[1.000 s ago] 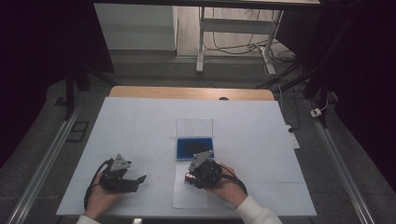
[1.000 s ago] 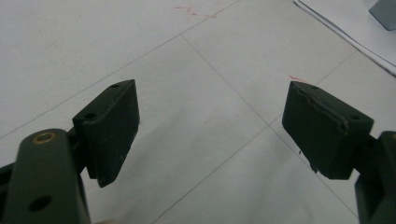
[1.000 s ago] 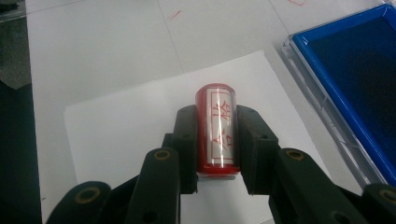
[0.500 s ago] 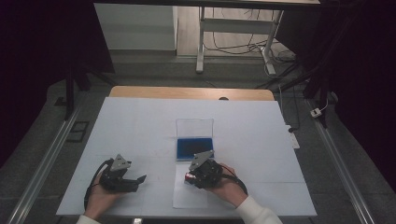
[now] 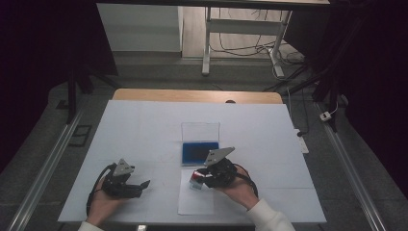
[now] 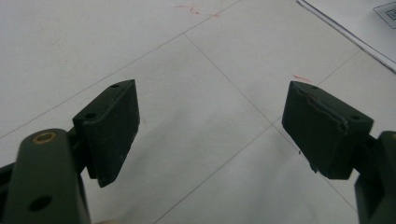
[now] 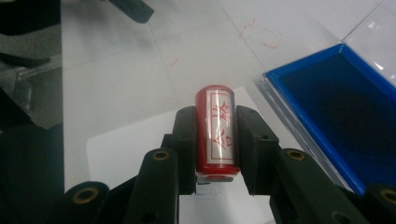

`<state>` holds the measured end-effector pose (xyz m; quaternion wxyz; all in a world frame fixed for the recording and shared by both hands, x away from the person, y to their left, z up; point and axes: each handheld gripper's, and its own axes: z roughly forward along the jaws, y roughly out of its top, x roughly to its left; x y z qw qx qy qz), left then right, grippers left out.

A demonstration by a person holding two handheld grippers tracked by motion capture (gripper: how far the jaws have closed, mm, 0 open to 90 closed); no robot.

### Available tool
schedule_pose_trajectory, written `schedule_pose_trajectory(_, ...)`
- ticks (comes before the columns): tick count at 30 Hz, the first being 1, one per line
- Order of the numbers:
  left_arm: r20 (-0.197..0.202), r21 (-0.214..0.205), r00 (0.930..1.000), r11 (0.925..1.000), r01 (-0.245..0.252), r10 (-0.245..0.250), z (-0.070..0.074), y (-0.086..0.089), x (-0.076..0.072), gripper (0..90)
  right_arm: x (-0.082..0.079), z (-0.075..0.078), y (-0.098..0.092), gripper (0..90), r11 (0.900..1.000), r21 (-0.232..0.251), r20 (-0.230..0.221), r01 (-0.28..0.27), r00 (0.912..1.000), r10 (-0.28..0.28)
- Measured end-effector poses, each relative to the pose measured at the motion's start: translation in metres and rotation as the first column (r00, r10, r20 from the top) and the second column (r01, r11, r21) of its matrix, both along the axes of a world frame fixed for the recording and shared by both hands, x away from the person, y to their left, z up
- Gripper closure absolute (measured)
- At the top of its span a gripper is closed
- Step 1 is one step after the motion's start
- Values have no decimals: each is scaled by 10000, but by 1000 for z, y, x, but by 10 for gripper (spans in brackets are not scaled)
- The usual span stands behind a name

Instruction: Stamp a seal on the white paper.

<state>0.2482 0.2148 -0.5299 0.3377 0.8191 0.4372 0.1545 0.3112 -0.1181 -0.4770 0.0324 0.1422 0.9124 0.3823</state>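
The right gripper [image 7: 215,140] is squeezing a small red stamp [image 7: 218,130] between its two black jaws, the cylinder with its white label of red characters lying along them. The stamp is hovering over a white sheet of paper [image 5: 195,202] at the near edge of the table [image 5: 144,125], just in front of the blue ink pad [image 5: 199,153], whose clear lid [image 5: 200,131] is standing open behind it. Over to the left, well apart, the left gripper [image 6: 210,130] is resting with its jaws spread wide, gripping nothing, only bare white tabletop lying between them.
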Motion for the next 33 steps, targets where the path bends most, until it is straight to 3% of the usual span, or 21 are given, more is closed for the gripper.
schedule_pose_trajectory(7,39,-12,10000,10000,-11,11,1,0,-1,191,4,8,-11,697,9989,369,75,279,9996,-282)
schedule_pose_trajectory(21,184,-64,9998,10000,12,-11,3,-1,-2,191,3,26,-24,697,9932,989,813,610,9943,-692)
schedule_pose_trajectory(33,251,-97,9997,10000,2,0,3,-1,-2,192,5,34,-32,697,9899,1091,1229,910,9869,-1043)
